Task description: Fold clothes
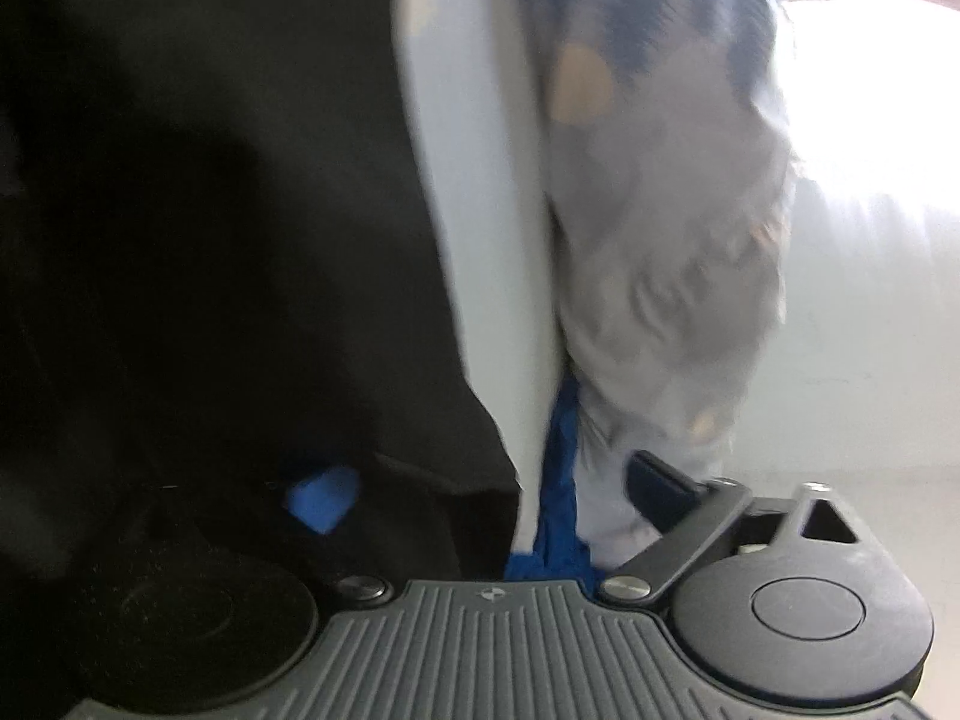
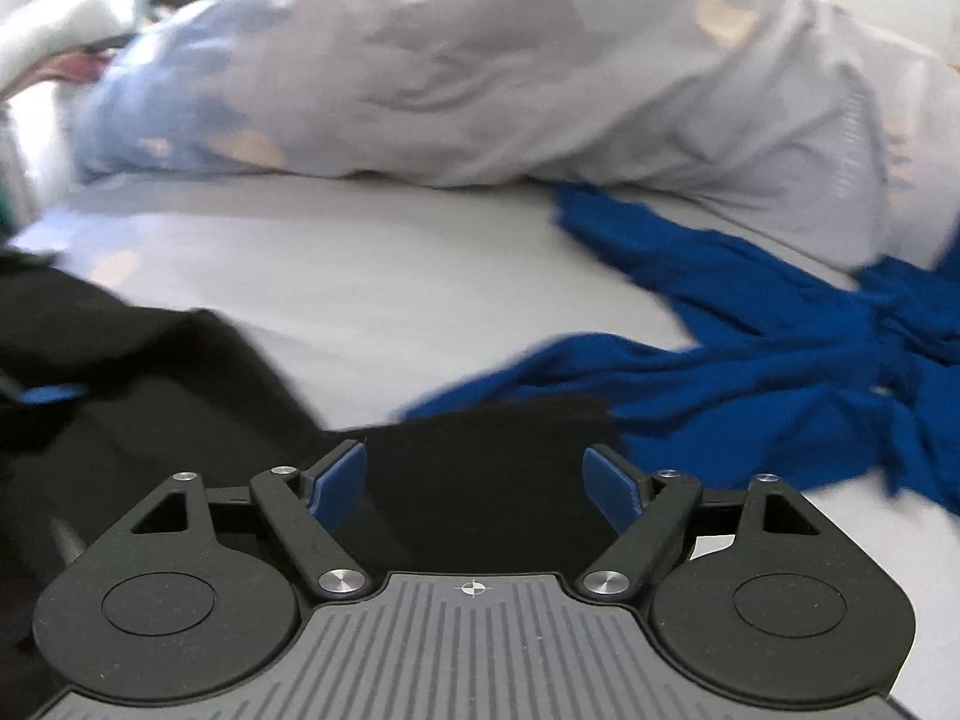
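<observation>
Black garment (image 2: 150, 396) and crumpled blue garment (image 2: 780, 372) lie on a smooth white bed (image 2: 360, 264) beside a puffy patterned duvet (image 2: 510, 72). Right hand-held gripper (image 2: 474, 477) gapes wide; left hand-held gripper (image 1: 492, 498) looks parted, unclear.

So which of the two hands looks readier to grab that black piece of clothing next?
Probably the right gripper: its fingers stand open with the black garment lying between them on the bed. The left gripper is crowded by black cloth and blue cloth; its view is blurred.
</observation>
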`<action>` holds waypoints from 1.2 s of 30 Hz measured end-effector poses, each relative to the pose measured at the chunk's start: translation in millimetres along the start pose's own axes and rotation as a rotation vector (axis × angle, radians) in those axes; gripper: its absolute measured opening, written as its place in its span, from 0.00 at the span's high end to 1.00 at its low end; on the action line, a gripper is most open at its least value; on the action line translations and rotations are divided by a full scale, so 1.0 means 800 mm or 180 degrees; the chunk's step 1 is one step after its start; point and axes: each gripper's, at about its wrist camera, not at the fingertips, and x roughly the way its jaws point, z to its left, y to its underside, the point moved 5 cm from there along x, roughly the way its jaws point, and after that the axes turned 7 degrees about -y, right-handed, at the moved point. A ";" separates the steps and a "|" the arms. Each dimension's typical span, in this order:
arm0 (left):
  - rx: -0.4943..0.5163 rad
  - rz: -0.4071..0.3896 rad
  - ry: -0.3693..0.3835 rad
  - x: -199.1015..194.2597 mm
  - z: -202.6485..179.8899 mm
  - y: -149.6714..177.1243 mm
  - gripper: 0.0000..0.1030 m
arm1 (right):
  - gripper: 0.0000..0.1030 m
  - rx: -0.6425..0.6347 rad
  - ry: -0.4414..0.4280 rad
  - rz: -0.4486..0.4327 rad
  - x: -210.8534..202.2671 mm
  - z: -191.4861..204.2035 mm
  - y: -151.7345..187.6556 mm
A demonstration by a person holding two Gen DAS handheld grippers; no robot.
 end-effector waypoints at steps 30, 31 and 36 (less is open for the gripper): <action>-0.0386 -0.0171 0.0729 -0.046 0.004 -0.002 0.92 | 0.98 -0.2284 0.0226 -0.0276 0.040 0.190 -0.059; -0.0372 -0.0188 0.0775 -0.048 0.002 -0.003 0.92 | 0.98 -0.2402 0.0374 -0.0408 0.032 0.196 -0.063; -0.0332 -0.0280 0.0884 -0.056 0.005 -0.004 0.92 | 0.98 -0.3111 0.0979 -0.1026 -0.010 0.235 -0.061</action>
